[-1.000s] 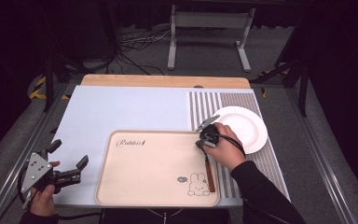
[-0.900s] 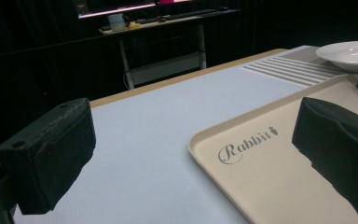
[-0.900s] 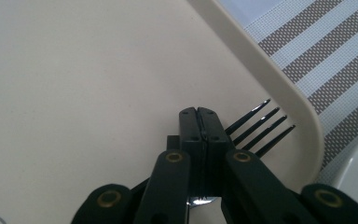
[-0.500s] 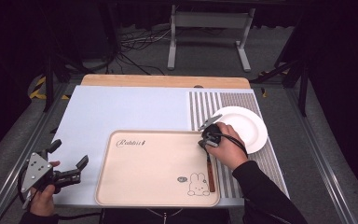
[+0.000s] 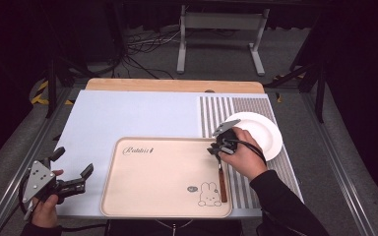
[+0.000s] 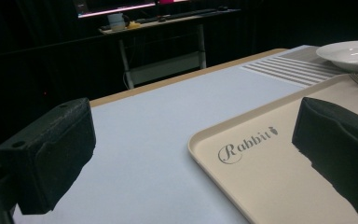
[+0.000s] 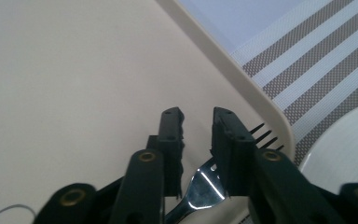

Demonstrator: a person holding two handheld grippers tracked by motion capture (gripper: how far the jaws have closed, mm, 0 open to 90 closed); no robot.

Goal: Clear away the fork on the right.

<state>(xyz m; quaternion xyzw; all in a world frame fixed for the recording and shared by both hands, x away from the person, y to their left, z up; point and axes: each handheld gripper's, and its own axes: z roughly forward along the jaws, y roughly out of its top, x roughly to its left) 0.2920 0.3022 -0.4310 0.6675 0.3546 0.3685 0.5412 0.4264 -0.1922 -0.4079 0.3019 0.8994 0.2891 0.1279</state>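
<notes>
A beige tray [image 5: 162, 182] printed with a rabbit and the word "Rabbit" sits at the near edge of the surface [image 5: 128, 115]. A fork [image 5: 221, 178] with a reddish-brown handle lies inside the tray along its right rim, tines [image 7: 263, 135] towards the far right corner.

The right tongs [image 5: 218, 150] hang over the head of the fork. Their jaws have just been opening and now stand a little apart, one on each side of the fork's neck with a gap showing, so the fork is not clamped.

A white plate [image 5: 256, 132], with nothing on it, rests just beyond the tray's right rim on a striped mat [image 5: 226, 110].

The left tongs [image 5: 71, 169] are held off the tray's left rim, jaws wide apart with nothing between them.
</notes>
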